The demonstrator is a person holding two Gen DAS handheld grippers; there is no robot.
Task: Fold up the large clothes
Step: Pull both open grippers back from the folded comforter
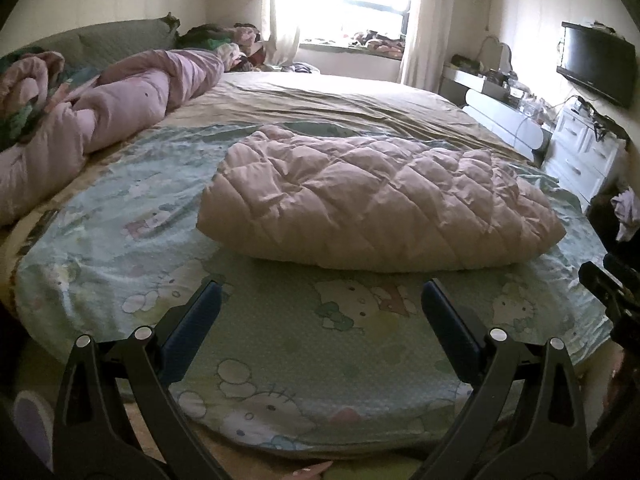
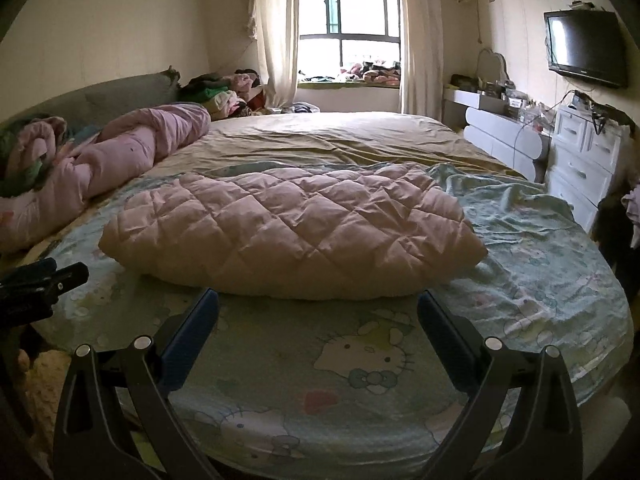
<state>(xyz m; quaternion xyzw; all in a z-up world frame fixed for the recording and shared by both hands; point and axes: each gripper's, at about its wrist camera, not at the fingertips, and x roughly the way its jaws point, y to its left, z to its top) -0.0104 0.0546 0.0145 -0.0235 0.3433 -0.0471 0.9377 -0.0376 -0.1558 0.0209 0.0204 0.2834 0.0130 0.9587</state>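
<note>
Setting: I stand at the foot of a bed (image 2: pixel 540 264) in a bedroom, a gripper in each hand, both cameras looking up the bed toward a bright window (image 2: pixel 348 28).
Garment: a pink quilted coat (image 1: pixel 372 200), folded into a thick puffy bundle, lies on the pale green cartoon-print sheet (image 1: pixel 120 248) near the foot of the bed, roughly at its middle.
Left gripper (image 1: pixel 320 300): my jaws are spread wide and released, empty, hovering over the sheet just short of the bundle's near edge, not touching it.
Right gripper (image 2: pixel 318 308): the same, jaws wide apart and grasping nothing, tips just before the coat's front edge.
Each other: the right gripper's body shows dark at the right edge of the left view, and the left gripper's at the left edge of the right view.
Bed, far left: a rolled lilac duvet (image 2: pixel 132 148) lies along the headboard side.
Right wall: white drawers (image 2: pixel 580 160) under a wall-mounted television (image 2: pixel 584 48).
</note>
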